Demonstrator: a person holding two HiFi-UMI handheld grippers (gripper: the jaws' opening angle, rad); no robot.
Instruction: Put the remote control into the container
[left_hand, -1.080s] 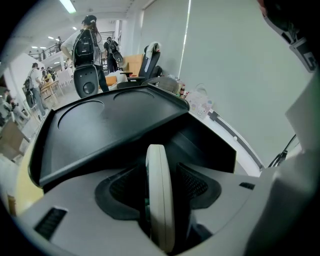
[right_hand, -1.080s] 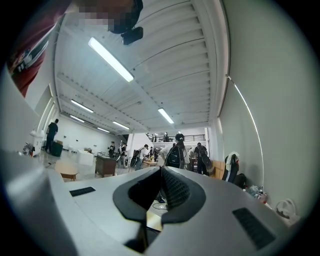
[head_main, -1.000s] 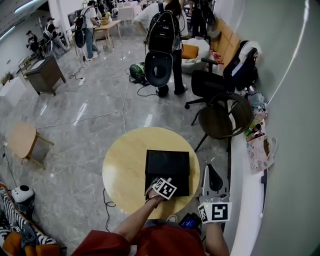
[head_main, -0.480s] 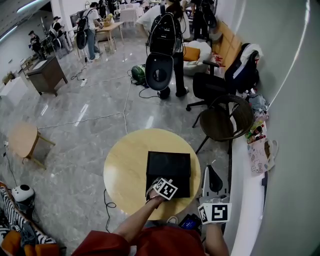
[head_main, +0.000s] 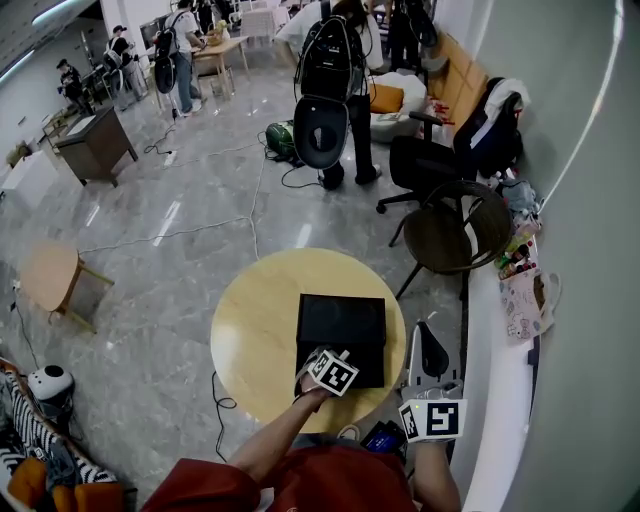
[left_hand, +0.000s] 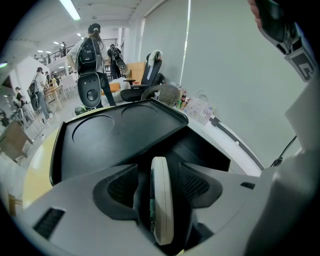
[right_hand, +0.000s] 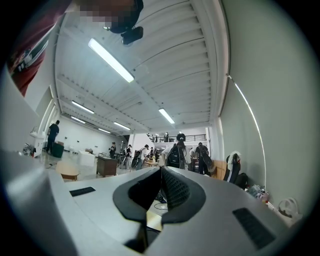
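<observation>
At table (head_main: 255, 330) near edge: container (head_main: 340, 322), remote control (left_hand: 161, 200).
Left gripper (head_main: 314, 360) jaws just opened, released, remote control edge-on between them; right gripper (right_hand: 161, 175) clenched, empty.

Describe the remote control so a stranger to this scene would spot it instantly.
On the round wooden table sits a black container, with the left gripper at its near end. Between that gripper's jaws, which have just been opening, stands the remote control: a slim white slab on edge, the only pale thing against the black.
</observation>
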